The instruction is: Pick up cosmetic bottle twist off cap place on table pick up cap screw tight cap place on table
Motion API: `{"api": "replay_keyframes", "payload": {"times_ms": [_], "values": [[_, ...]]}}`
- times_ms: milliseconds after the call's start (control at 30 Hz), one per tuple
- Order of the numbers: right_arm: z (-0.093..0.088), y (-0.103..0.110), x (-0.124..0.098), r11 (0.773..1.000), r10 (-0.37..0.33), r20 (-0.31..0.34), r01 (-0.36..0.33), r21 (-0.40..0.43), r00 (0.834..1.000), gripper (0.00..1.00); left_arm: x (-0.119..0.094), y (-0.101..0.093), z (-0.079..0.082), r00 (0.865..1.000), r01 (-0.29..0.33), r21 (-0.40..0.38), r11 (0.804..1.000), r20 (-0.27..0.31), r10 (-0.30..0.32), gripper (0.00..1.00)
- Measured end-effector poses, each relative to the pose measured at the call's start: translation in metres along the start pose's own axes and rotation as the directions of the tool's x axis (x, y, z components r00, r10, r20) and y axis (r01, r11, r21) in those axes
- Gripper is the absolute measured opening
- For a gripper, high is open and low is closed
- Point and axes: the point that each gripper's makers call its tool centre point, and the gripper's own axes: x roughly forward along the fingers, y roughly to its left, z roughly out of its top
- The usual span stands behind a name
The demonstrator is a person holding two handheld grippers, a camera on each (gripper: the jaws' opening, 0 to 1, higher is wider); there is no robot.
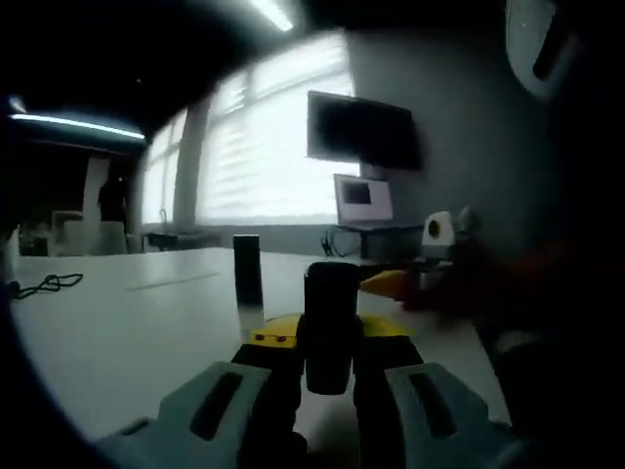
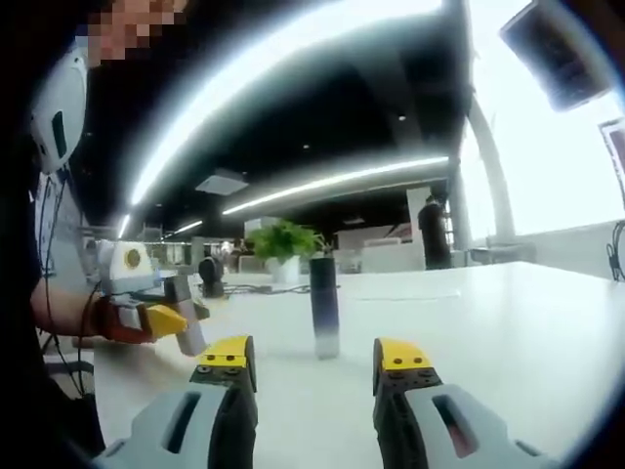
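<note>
My left claw (image 1: 327,376) is clamped on the small dark cap (image 1: 330,327), my right claw (image 2: 314,376) spread before the slim, tip-prone bottle (image 2: 324,307) upright mid-worktop (image 2: 508,332); I'd grip its lower body.

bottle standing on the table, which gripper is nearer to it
Right, likely: right gripper open just short of the bottle; left gripper off to its side, shut on a cap.
</note>
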Motion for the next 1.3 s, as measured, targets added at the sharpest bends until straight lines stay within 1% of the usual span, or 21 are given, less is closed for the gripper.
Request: {"api": "replay_keyframes", "payload": {"times_ms": [100,167,233,367,467,500,533,633,700,800,867,900,933,967,1033,1067,1100,1167,1200,1300], "values": [[0.0,0.0,0.0,1.0,0.002,0.001,-0.002,0.002,1.0,0.41,-0.001,-0.01,-0.005,0.999,0.031,-0.004,1.0,-0.011,-0.031,0.09],[-0.001,0.002,0.0,1.0,0.009,-0.004,-0.009,-0.002,1.0,0.41,-0.001,-0.013,-0.005,0.999,0.041,0.01,0.999,-0.016,-0.041,0.09],[-0.003,0.003,0.001,1.0,0.015,-0.015,-0.015,-0.005,1.0,0.41,-0.002,-0.015,-0.004,0.998,0.058,-0.015,0.998,-0.002,-0.058,0.09],[-0.004,0.008,0.001,0.999,0.034,-0.027,-0.034,-0.009,0.999,0.41,-0.003,-0.017,-0.002,0.996,0.084,-0.032,0.996,0.006,-0.084,0.09],[-0.003,0.008,0.001,1.0,0.028,-0.021,-0.027,0.006,0.999,0.39,-0.002,-0.018,-0.006,0.997,0.08,-0.029,0.996,-0.006,-0.08,0.09],[-0.002,0.008,0.0,0.999,0.029,-0.014,-0.029,0.025,0.999,0.38,-0.002,-0.017,-0.007,0.997,0.075,-0.023,0.997,-0.012,-0.075,0.09],[0.002,0.008,-0.001,0.999,0.019,0.001,-0.019,0.048,1.0,0.38,-0.001,-0.017,-0.009,0.997,0.07,-0.02,0.997,-0.02,-0.07,0.09],[0.01,0.015,-0.003,0.998,0.021,0.015,-0.022,0.057,1.0,0.38,-0.001,-0.014,-0.01,0.998,0.052,-0.009,0.999,-0.022,-0.052,0.09],[0.014,0.024,-0.002,0.997,0.026,0.016,-0.027,0.073,1.0,0.38,-0.001,-0.012,-0.01,0.999,0.04,-0.003,0.999,-0.022,-0.04,0.09],[0.021,0.043,-0.001,0.997,0.038,0.009,-0.039,0.065,0.999,0.36,-0.001,-0.008,-0.009,1.0,0.025,-0.011,1.0,-0.019,-0.025,0.09],[0.03,0.06,0.001,0.997,0.05,0.015,-0.051,0.059,0.999,0.33,-0.001,-0.006,-0.01,1.0,0.012,-0.009,1.0,-0.021,-0.012,0.09],[0.035,0.068,0.001,0.996,0.056,0.017,-0.057,0.073,0.998,0.33,-0.001,-0.005,-0.01,1.0,0.01,-0.01,1.0,-0.024,-0.011,0.09],[0.044,0.081,0.003,0.994,0.074,0.038,-0.077,0.083,0.997,0.33,-0.001,-0.004,-0.01,1.0,0.002,-0.009,1.0,-0.026,-0.002,0.09],[0.047,0.089,0.005,0.993,0.078,0.031,-0.08,0.086,0.996,0.34,-0.001,-0.003,-0.011,1.0,-0.003,-0.006,1.0,-0.028,0.002,0.09],[0.051,0.105,0.009,0.995,0.08,0.03,-0.082,0.058,0.996,0.34,-0.001,-0.002,-0.01,1.0,-0.016,-0.001,1.0,-0.024,0.016,0.09],[0.052,0.11,0.011,0.997,0.076,0.018,-0.077,0.029,0.997,0.34,-0.001,-0.002,-0.008,1.0,-0.02,0.001,1.0,-0.019,0.02,0.09],[0.055,0.116,0.013,0.997,0.075,0.029,-0.075,0.01,0.997,0.34,-0.001,-0.001,-0.007,1.0,-0.023,-0.001,1.0,-0.012,0.023,0.09],[0.056,0.122,0.016,0.999,0.054,0.022,-0.054,0.006,0.998,0.34,-0.001,-0.001,-0.006,1.0,-0.029,0.003,1.0,-0.01,0.029,0.09],[0.057,0.125,0.017,0.999,0.047,0.028,-0.047,0.002,0.999,0.34,-0.001,-0.002,-0.007,1.0,-0.028,0.006,1.0,-0.012,0.028,0.09],[0.052,0.13,0.022,0.998,0.012,-0.001,-0.012,-0.064,1.0,0.33,-0.001,-0.003,-0.008,0.999,-0.028,0.02,0.999,-0.019,0.029,0.09]]}}
